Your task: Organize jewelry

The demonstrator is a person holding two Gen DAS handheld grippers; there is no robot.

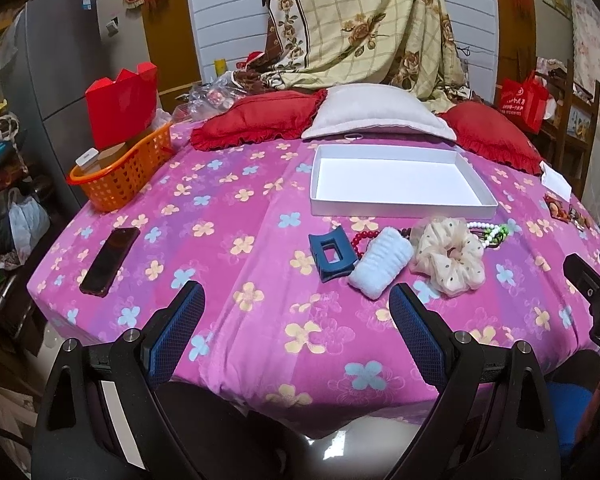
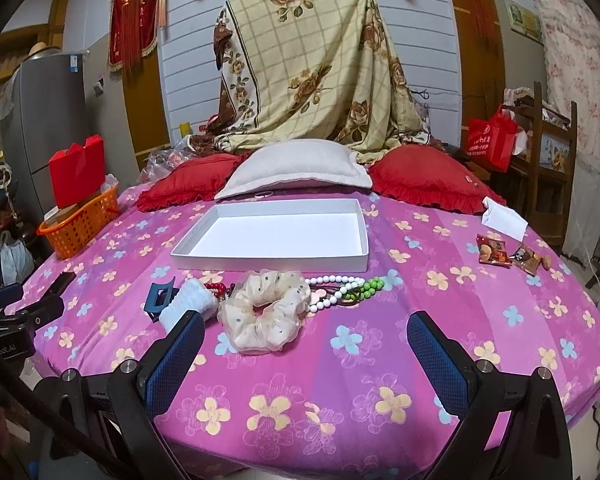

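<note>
A shallow white tray (image 1: 404, 202) (image 2: 188, 256) sits empty on the pink flowered bedspread. In front of it lies a row of items: a dark blue claw clip (image 1: 332, 254) (image 2: 158, 298), a light blue scrunchie (image 1: 380, 268) (image 2: 188, 304), red beads (image 1: 362, 238) (image 2: 216, 290), a cream dotted scrunchie (image 1: 448, 258) (image 2: 264, 312), and white and green bead strings (image 1: 496, 232) (image 2: 352, 286). My left gripper (image 1: 296, 300) is open and empty, just short of the clip. My right gripper (image 2: 306, 330) is open and empty near the cream scrunchie.
A black phone (image 1: 110, 260) lies at the left. An orange basket (image 1: 120, 176) (image 2: 80, 228) holds a red box. Red and grey pillows (image 1: 376, 114) (image 2: 296, 168) lie behind the tray. Snack packets (image 2: 508, 254) and white paper (image 2: 504, 218) lie at the right.
</note>
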